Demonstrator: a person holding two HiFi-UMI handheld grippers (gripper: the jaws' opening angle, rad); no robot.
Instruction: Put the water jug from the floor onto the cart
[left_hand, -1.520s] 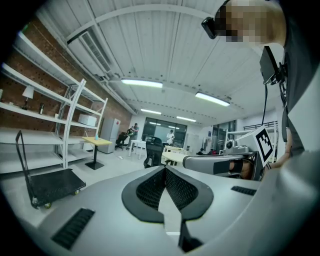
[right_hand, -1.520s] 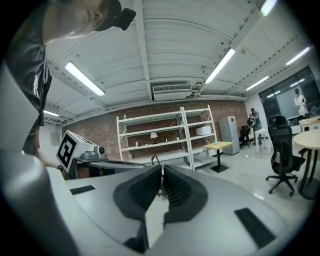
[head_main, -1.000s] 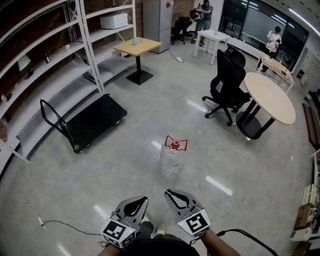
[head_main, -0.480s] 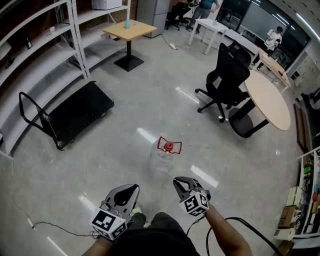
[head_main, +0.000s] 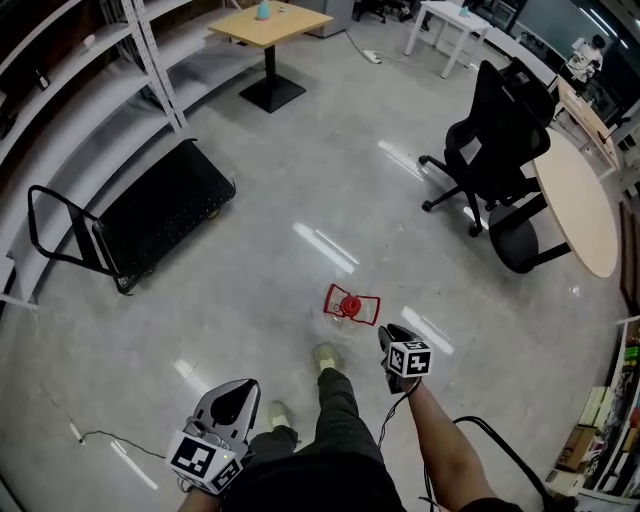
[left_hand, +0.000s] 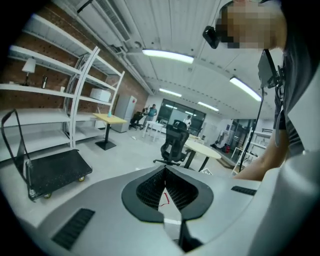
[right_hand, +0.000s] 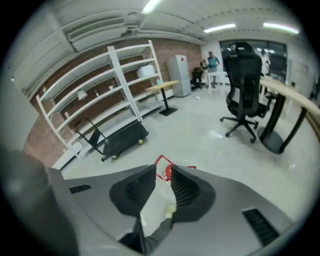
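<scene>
1. The grey floor (head_main: 300, 180) fills most of my head view, with white shelving (head_main: 90, 70) running along its upper left edge
2. The black flatbed cart (head_main: 150, 215) sits on the floor just beside that shelving, its push handle at the near end
3. A black office chair (head_main: 500, 110) stands at the upper right, well apart from the cart
4. The clear water jug (head_main: 350, 308), with its red cap and handle, stands on the floor near the middle, well apart from the cart and just ahead of the person's shoe (head_main: 326, 357)
5. My right gripper (head_main: 392, 335) points down just beside the jug, on its right; the fingers have just been opening and stand partly apart, and the red cap shows in the gap beyond their tips, not gripped
6. My left gripper (head_main: 235, 392) hangs low at the left, well apart from the jug; its fingers meet at the tips and hold nothing
</scene>
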